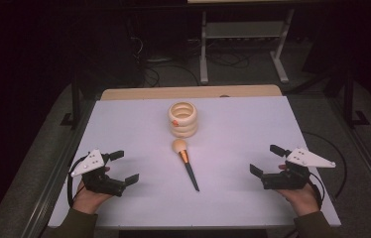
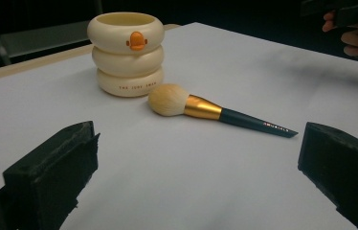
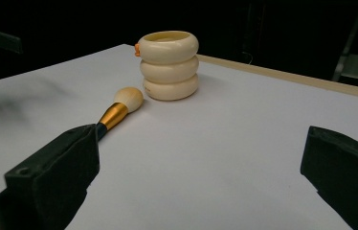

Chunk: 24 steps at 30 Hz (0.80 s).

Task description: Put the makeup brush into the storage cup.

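The left gripper [image 1: 118, 167] sat at the lower left of the high view, its jaws spread wide and holding nothing; the right gripper [image 1: 268, 160] at the lower right was likewise released and empty. Between them, in the middle of the frame, a makeup brush [image 1: 186, 164] lay flat on the white table [image 1: 253, 124], bristles toward the top, dark handle angled down and right. Just above its bristles stood a cream ringed holder [image 1: 183, 119], upright, very near the brush.

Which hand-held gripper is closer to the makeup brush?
Left, narrowly. The left hand-held gripper sits left of the makeup brush; the right hand-held gripper sits farther off to its right.
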Available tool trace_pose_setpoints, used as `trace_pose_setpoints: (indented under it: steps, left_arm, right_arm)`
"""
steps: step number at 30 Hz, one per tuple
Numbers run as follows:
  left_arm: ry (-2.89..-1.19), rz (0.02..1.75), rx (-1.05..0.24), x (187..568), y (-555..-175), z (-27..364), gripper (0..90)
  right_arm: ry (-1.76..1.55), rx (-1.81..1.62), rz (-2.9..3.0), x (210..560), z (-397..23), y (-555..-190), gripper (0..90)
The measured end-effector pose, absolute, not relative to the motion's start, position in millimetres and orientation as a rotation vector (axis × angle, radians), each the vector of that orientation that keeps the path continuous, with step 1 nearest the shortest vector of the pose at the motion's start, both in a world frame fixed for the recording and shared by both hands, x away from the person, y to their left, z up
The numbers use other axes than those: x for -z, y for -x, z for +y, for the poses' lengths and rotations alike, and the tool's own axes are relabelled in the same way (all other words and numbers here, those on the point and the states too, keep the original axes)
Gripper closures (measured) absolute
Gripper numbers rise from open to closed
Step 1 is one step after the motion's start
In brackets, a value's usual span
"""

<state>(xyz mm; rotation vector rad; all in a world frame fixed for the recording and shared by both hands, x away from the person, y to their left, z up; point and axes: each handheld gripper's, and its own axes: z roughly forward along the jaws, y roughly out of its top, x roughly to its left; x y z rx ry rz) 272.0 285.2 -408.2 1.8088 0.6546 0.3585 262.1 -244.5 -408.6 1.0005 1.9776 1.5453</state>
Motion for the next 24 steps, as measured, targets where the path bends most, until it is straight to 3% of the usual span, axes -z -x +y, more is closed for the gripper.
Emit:
trace_pose_setpoints:
  steps: [24]
  left_arm:
    - [-1.813, 0.645, -0.337, 411.5, -271.5, 282.8, 0.0]
  right_arm:
    - [-0.979, -1.567, 1.98, 402.9, -235.2, -273.2, 0.0]
